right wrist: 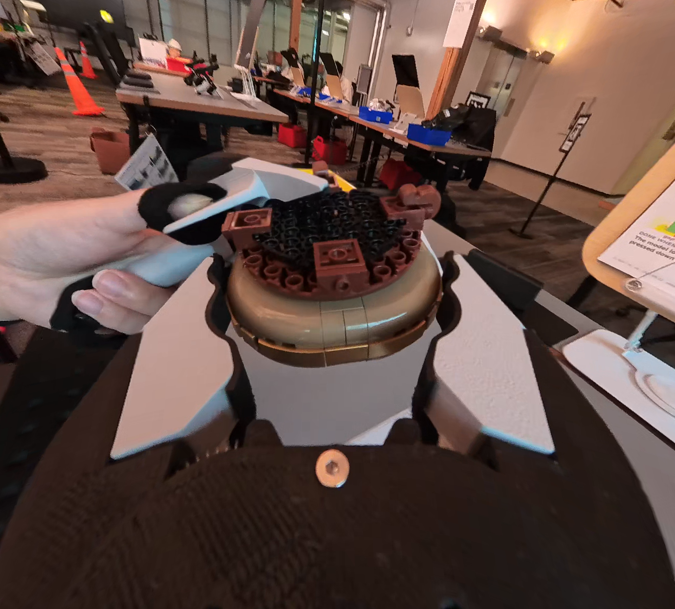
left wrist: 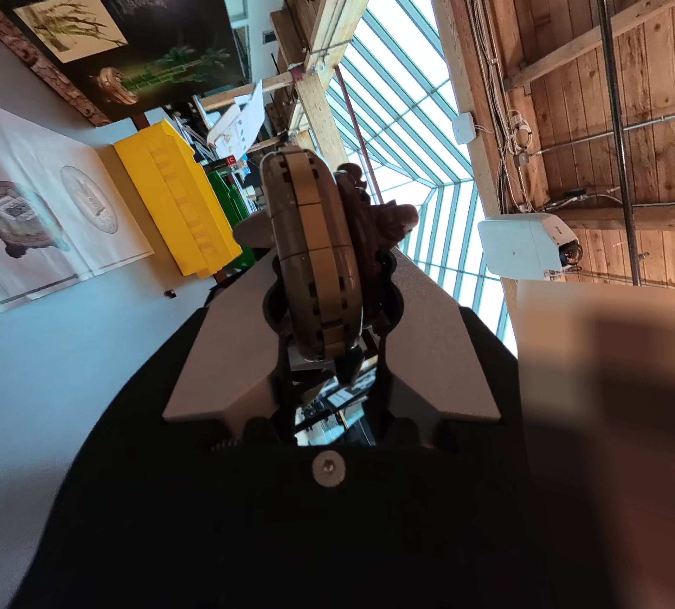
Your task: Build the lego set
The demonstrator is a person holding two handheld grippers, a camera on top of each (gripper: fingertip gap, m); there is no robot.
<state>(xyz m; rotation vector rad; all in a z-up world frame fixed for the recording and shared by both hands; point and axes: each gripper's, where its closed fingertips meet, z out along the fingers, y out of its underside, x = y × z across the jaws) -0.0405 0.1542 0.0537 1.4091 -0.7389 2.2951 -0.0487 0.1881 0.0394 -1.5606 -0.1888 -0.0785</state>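
Observation:
A round lego model [right wrist: 332, 321] has a tan ring, a gold rim, a brown round plate and a black centre with small brown bricks [right wrist: 339, 259] on it. My right gripper [right wrist: 330, 284] is shut on its two sides and holds it above the table. My left gripper [right wrist: 255, 186], held by a hand [right wrist: 73, 244], reaches in from the left and clamps the model's far edge. In the left wrist view the model [left wrist: 310, 255] stands edge-on between the fingers of my left gripper [left wrist: 328, 274], brown parts to the right.
On the grey table [left wrist: 73, 354] lie an open instruction booklet [left wrist: 54, 208], a yellow bin [left wrist: 175, 200], a green bin [left wrist: 230, 197] and the black lego box [left wrist: 109, 25]. An instruction sheet on a stand [right wrist: 639, 252] is at the right. Other tables and orange cones stand far behind. Left and right tips are no more than a few centimetres apart.

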